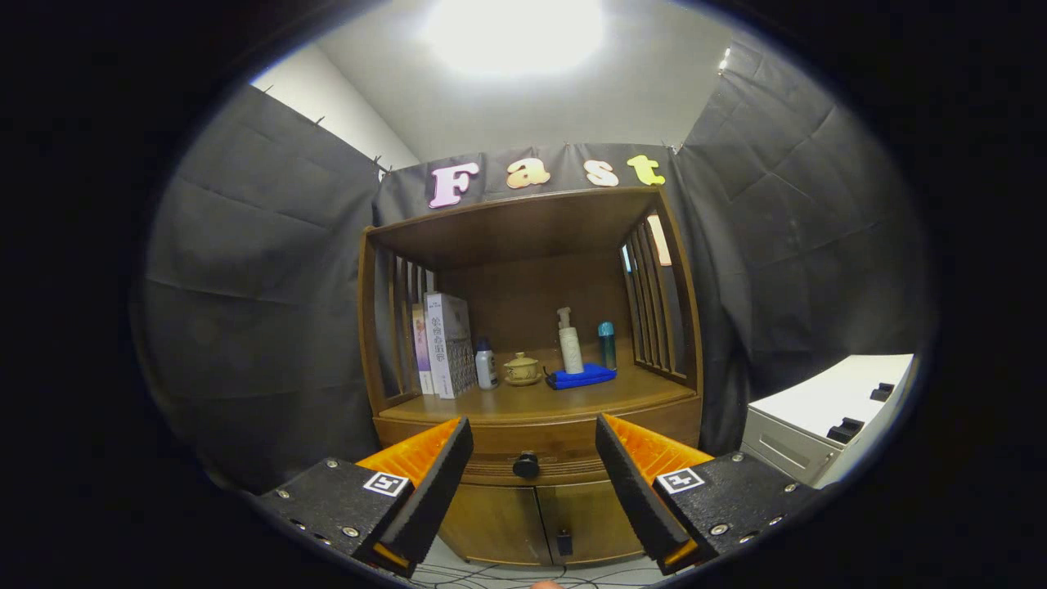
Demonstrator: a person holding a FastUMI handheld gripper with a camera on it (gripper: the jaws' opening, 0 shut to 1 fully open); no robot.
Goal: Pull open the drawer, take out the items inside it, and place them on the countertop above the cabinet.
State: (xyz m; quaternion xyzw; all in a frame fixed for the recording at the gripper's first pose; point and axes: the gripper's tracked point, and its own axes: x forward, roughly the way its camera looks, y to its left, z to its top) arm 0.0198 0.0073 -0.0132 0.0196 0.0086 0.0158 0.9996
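Drawer (536, 462) shut, its front flush under the countertop (540, 405) of the wooden cabinet (532, 507). The round dark knob (526, 465) sits mid-front, dead ahead at 12 o'clock from my claw (533, 483) — between the two fingers in line of sight, but beyond them, not yet touched. Fingers spread wide, nothing held.

The drawer front runs 9-to-3 across my path; my guess is the pull has to come straight back toward me, at 6 o'clock. Knob looks centred in the gap, so a straight advance should bring both fingers around it; no sideways correction seems needed.

Contents of drawer hidden — cannot tell what is inside.

Above, on the countertop: books (442, 348) at 11 o'clock, small bottle (486, 366), lidded pot (522, 370), pump bottle (569, 342) standing on a blue cloth (582, 377), teal bottle (606, 344). Free wood along the front edge for setting things down. Two lower doors under the drawer. White unit (826, 417) well off at 3 o'clock.
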